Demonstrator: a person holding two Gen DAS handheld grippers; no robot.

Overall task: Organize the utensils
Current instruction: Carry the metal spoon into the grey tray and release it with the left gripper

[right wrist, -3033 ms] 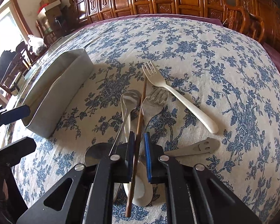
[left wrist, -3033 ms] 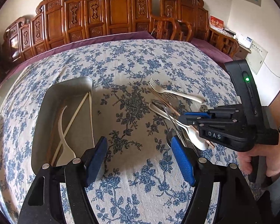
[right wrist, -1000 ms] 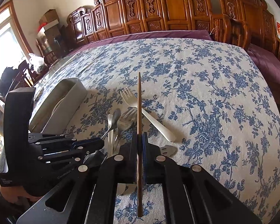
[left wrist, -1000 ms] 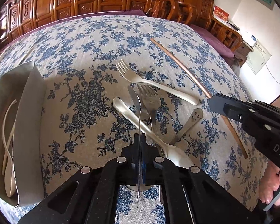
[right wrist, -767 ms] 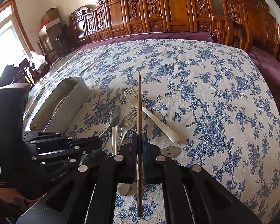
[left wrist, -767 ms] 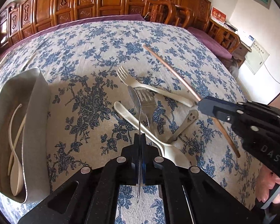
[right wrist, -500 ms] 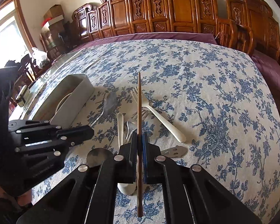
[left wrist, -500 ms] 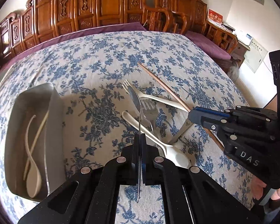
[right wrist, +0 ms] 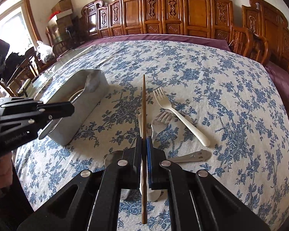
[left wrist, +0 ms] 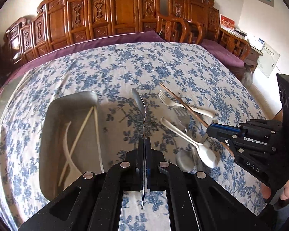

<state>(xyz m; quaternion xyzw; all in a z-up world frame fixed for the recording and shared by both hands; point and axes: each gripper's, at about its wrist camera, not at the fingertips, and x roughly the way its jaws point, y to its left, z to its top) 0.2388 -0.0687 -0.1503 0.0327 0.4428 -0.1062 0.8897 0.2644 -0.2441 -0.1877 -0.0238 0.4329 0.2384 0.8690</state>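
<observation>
My left gripper [left wrist: 144,144] is shut on a metal spoon [left wrist: 141,107], held above the cloth just right of the metal tray [left wrist: 48,119]. The tray holds a white spoon [left wrist: 66,134] and pale chopsticks [left wrist: 81,132]. My right gripper [right wrist: 144,140] is shut on a brown chopstick [right wrist: 144,104], lifted over the utensil pile; it also shows in the left wrist view [left wrist: 183,105]. On the cloth lie a white fork [right wrist: 180,117], a metal fork [right wrist: 161,119], a white spoon [left wrist: 190,144] and a metal handle with a smiley end [right wrist: 194,156].
The round table carries a blue floral cloth [right wrist: 231,88]. Carved wooden chairs [left wrist: 113,13] ring the far edge. The tray [right wrist: 81,104] stands left of the pile in the right wrist view. The left gripper body [right wrist: 25,119] is at the left there.
My left gripper has lifted the metal spoon and moved it left towards the tray. My right gripper holds the chopstick up, drifting slightly left with it.
</observation>
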